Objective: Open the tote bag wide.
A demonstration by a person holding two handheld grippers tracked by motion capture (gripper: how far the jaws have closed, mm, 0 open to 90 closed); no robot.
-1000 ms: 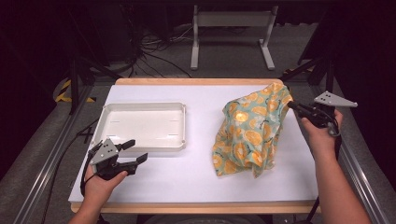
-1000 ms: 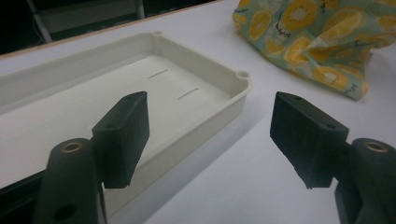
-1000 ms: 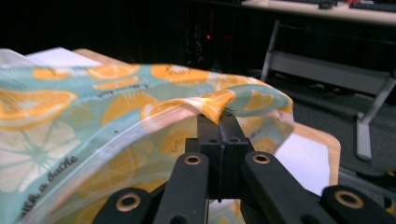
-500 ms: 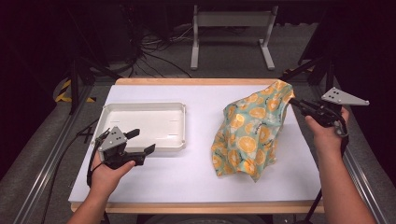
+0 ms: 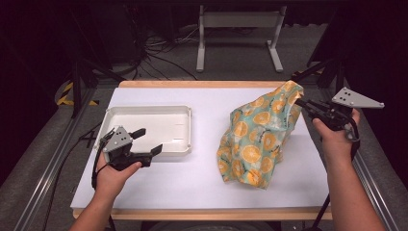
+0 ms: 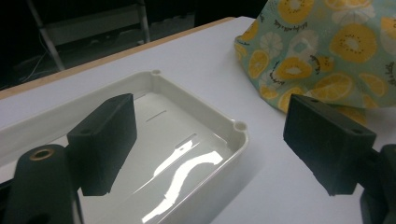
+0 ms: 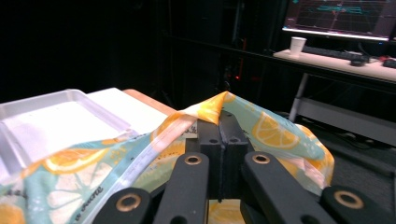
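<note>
A teal cloth (image 5: 257, 139) printed with orange slices hangs by one top corner from my right gripper (image 5: 300, 102), which is shut on it at the right of the table; its lower part rests on the white table (image 5: 192, 183). In the right gripper view the jaws (image 7: 219, 119) are pressed together on the cloth's folded edge (image 7: 275, 130). My left gripper (image 5: 146, 140) hovers over the front edge of the white tray (image 5: 144, 111). Its jaws have just been opening and stand wide with nothing between them. In the left gripper view it (image 6: 210, 140) looks over the tray corner (image 6: 196, 100) toward the cloth (image 6: 327, 42).
The shallow tray holds nothing. A metal stand (image 5: 238, 29) and cables lie on the floor beyond the table's far edge. A desk with a monitor (image 7: 341, 14) and a cup shows past the cloth in the right gripper view.
The left hand has risen and moved right to the tray's front edge, jaws wider. The right hand has lifted the cloth's corner higher and slightly outward.
</note>
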